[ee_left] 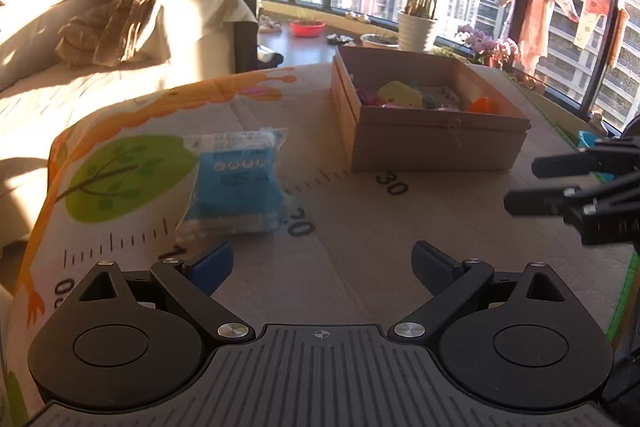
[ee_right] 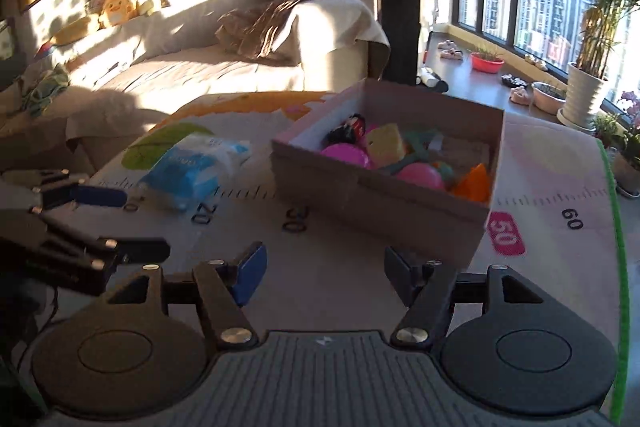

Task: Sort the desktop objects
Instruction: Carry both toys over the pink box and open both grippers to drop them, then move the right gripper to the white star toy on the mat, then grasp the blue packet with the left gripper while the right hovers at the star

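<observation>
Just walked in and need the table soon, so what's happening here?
Someone is sorting toys with handheld tongs. Both the left tongs and the right tongs are open and hold nothing, hovering over the printed mat. The cardboard box already holds several colourful toys. A blue packet lies on the mat outside the box, nearer the left tongs, so it looks like the next pick.

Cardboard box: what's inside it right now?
The cardboard box holds pink balls, a yellow toy and an orange piece. Anything beneath them is hidden.

Printed mat (ee_left: 360, 267), cardboard box (ee_left: 436, 143), blue packet (ee_left: 236, 187)
</observation>
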